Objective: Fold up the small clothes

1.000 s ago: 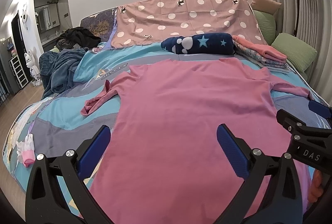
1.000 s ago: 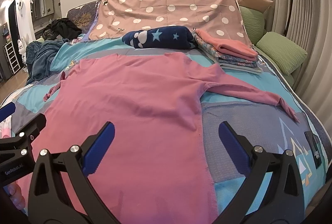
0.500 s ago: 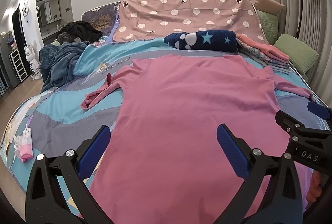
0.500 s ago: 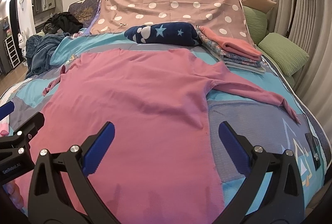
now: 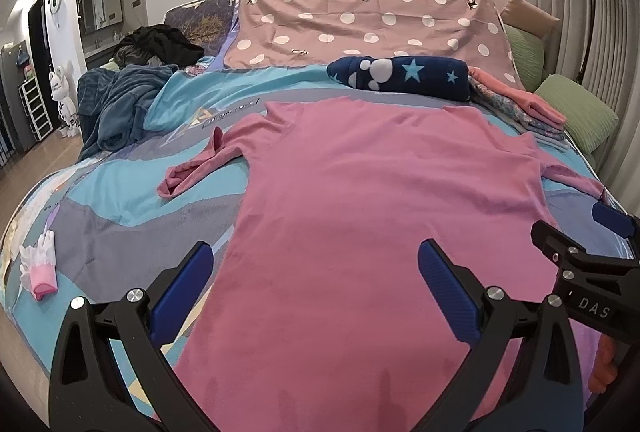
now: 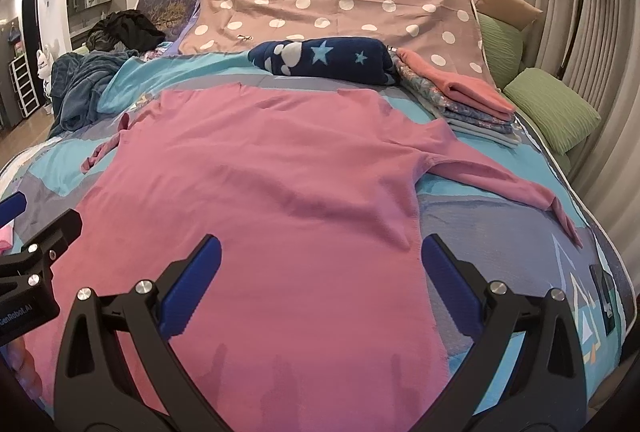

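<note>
While jaws gape, pink shirt [image 5: 384, 199] lies beneath

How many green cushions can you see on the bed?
2 ribbed green cushions, both at the bed's right edge: the nearer green cushion lies beside the folded clothes stack; the farther green cushion leans up near the headboard. More could hide behind them.
</note>
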Available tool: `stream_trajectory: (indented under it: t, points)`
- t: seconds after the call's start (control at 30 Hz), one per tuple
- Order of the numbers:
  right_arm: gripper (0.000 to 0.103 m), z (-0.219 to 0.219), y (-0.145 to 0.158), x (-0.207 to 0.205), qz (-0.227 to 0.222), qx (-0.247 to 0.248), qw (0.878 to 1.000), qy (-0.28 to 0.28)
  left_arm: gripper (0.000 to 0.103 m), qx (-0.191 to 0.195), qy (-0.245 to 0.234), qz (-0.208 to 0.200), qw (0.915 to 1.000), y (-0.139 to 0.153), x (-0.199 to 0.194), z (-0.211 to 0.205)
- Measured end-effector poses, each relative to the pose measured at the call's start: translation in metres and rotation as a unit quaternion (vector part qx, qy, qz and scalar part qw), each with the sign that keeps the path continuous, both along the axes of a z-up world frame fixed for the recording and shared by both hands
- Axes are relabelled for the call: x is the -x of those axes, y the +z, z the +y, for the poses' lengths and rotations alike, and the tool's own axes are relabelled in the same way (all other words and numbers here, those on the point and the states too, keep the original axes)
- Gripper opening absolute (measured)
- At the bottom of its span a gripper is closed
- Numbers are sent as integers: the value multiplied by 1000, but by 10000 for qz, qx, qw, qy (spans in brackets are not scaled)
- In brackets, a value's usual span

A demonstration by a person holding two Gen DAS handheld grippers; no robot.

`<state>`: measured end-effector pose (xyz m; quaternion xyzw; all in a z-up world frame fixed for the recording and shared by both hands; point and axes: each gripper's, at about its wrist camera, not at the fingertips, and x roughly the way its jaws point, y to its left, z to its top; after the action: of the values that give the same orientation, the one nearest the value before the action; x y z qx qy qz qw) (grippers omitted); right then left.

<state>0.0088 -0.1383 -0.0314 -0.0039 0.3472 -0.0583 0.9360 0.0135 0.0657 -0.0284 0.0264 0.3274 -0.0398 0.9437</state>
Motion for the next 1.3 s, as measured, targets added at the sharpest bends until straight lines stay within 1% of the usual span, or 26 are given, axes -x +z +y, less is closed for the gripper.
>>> stream_trajectory:
  t: [0.1, 0.17, 0.23, 0.27, 0.3, 0.33, 0.37, 0.4, 0.43, 0.47, 0.57, 0.63, 0.7, 0.73, 0.8, 0.83, 0.87, 0.9, 0.97, 1.03, 1.07, 1.13, 1.2, 1.3]
  points:
    - [101, 4, -1, -6, 49, 35, 10000, 55, 102, 53, -25, 16, 10000, -3, -4, 6]
    - [101, 5, -1, -11, 99, 12, 9999, 102, 102, 223, -107, 67, 9997, -7, -8, 16]
    - [101, 5, 0, -18, 136, -28, 9998, 146, 102, 584, -182, 197, 9979, -10, -15, 32]
    - [101, 5, 0, -22, 152, -30, 9997, 166, 102, 922, -184, 306, 9951, -13, -23, 48]
    - [101, 5, 1, -26, 153, -11, 9997, 179, 102, 1105, -136, 364, 9931, -16, -28, 58]
    - [101, 6, 3, -30, 134, 26, 9997, 187, 102, 1308, -29, 436, 9904, -19, -35, 70]
    - [101, 6, 4, -34, 114, 62, 9997, 192, 102, 1462, 197, 512, 9877, -24, -44, 87]
    - [101, 7, 5, -38, 83, 120, 9997, 206, 102, 1485, 437, 547, 9864, -27, -53, 102]
    - [101, 8, 6, -41, 65, 160, 9996, 221, 102, 1438, 613, 550, 9862, -29, -60, 111]
    - [101, 10, 6, -46, 45, 227, 9994, 248, 102, 1290, 880, 539, 9863, -32, -72, 127]
    - [101, 11, 6, -59, 77, 334, 9990, 285, 102, 965, 1307, 552, 9852, -40, -103, 161]
    - [101, 11, 4, -68, 121, 353, 9989, 297, 102, 953, 1472, 634, 9825, -45, -125, 183]
    - [101, 11, 2, -78, 175, 350, 9988, 298, 92, 1131, 1564, 781, 9781, -53, -150, 208]
    - [101, 11, 1, -81, 193, 345, 9988, 294, 88, 1219, 1619, 939, 9747, -59, -166, 221]
    - [101, 11, -3, -89, 239, 341, 9988, 275, 70, 1279, 1734, 1111, 9702, -68, -190, 236]
    - [101, 10, -5, -93, 273, 333, 9987, 266, 66, 1291, 1727, 1144, 9697, -73, -201, 240]
    - [101, 10, -7, -96, 298, 329, 9987, 257, 58, 1264, 1690, 1190, 9702, -78, -213, 245]
    - [101, 9, -9, -98, 325, 323, 9986, 245, 53, 1202, 1648, 1254, 9709, -83, -222, 247]
    - [101, 9, -13, -104, 378, 324, 9985, 213, 48, 1006, 1516, 1353, 9739, -92, -244, 248]
    - [101, 6, -17, -110, 437, 337, 9983, 174, 48, 703, 1288, 1371, 9796, -97, -261, 242]
    - [101, 5, -18, -112, 452, 337, 9983, 159, 48, 399, 1148, 1386, 9829, -100, -270, 236]
    - [101, 2, -19, -115, 474, 322, 9983, 115, 48, 85, 929, 1462, 9849, -105, -284, 228]
    - [101, 0, -21, -119, 483, 309, 9983, 80, 48, 5, 654, 1587, 9852, -109, -295, 220]
    - [101, -3, -23, -122, 514, 297, 9982, 30, 48, -228, 441, 1566, 9864, -110, -308, 206]
